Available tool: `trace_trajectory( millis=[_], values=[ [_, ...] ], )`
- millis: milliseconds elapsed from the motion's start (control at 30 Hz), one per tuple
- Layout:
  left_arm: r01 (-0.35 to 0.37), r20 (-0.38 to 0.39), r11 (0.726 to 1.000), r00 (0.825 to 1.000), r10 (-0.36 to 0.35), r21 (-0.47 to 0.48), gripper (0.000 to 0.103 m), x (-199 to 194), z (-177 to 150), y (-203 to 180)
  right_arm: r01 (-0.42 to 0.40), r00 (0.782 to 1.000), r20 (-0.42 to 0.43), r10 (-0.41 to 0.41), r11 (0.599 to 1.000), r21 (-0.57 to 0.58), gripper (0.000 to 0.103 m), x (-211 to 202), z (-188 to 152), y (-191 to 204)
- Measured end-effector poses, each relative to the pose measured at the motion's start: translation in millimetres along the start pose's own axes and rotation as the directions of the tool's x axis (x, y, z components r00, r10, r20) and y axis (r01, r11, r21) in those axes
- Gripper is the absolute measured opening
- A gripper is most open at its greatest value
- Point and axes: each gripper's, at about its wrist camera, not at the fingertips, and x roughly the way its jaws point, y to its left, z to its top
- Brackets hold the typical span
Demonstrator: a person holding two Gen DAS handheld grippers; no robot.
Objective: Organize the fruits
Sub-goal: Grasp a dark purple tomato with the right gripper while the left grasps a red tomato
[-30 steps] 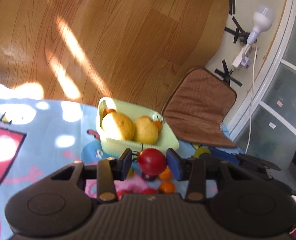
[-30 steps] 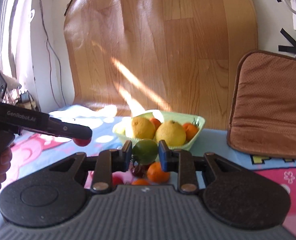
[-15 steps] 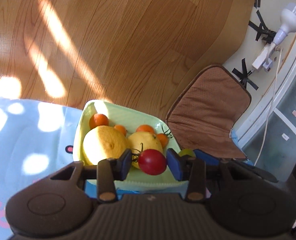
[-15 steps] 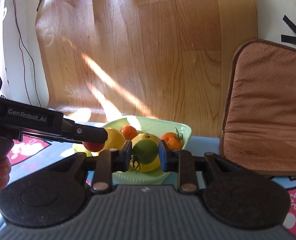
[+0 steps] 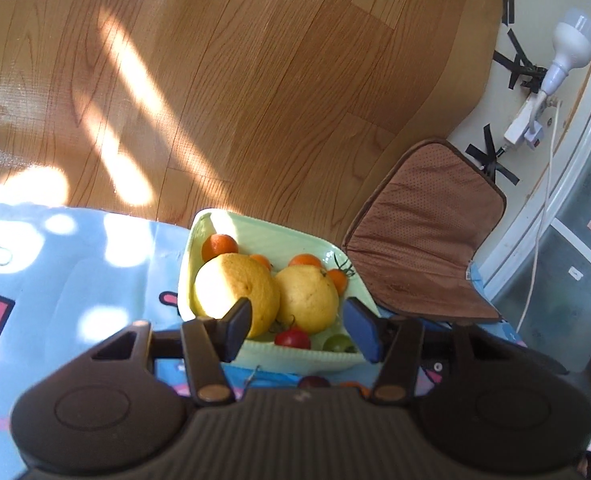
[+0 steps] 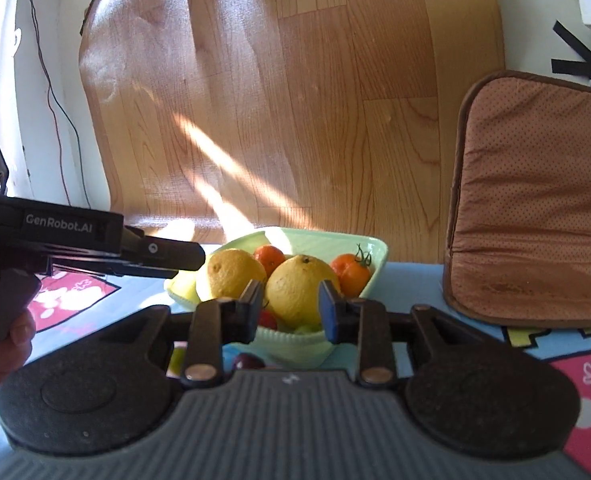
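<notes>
Both fruits have left the jaws since half a second ago: the red tomato (image 5: 293,338) and the green tomato (image 5: 338,343) now lie at the near edge of the pale green bowl (image 5: 269,236), in front of two big yellow citrus fruits (image 5: 235,294) and several small oranges (image 5: 220,245). Over the bowl, the left gripper (image 5: 299,328) has its jaws opening with nothing between them. Beside it, the right gripper (image 6: 291,308) is also opening, empty. A brown cushion (image 5: 427,232) lies beside the bowl.
</notes>
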Motion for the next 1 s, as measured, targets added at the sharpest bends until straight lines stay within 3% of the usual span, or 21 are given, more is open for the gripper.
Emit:
trace_trajectory(
  millis=[133,367,533,700,800,867,1000],
  values=[
    [0.048,-0.025,0.999,0.999,-0.048,-0.01,0.052,-22,-27,2,-0.057,0.997,-0.05,0.058,0.998,0.03,0.035,-31,-27,11],
    [0.085,-0.115,0.996,0.99,-0.085,-0.007,0.052,-19,-62,-2,-0.073,0.986,-0.156,0.058,0.993,-0.092,0.035,-46,-72,52],
    [0.102,-0.148,0.995,0.984,-0.1,0.003,0.052,-8,-66,-12,-0.082,0.983,-0.177,0.058,0.988,-0.128,0.036,-35,-67,62],
    [0.046,-0.157,0.997,0.987,-0.036,0.065,0.052,-2,-72,-17,-0.06,0.98,-0.197,0.026,0.983,-0.171,0.039,-24,-68,68],
    [0.053,-0.182,0.997,0.982,-0.042,0.053,0.052,0,-75,-14,-0.056,0.975,-0.221,0.022,0.988,-0.147,0.038,-17,-66,61],
    [0.051,-0.187,0.997,0.982,-0.039,0.062,0.053,1,-78,-13,-0.071,0.973,-0.226,0.044,0.991,-0.116,0.031,-16,-64,55],
    [0.075,-0.19,0.995,0.98,-0.063,0.058,0.053,3,-79,-15,-0.063,0.976,-0.214,0.032,0.989,-0.136,0.031,-24,-67,53]
  ],
)
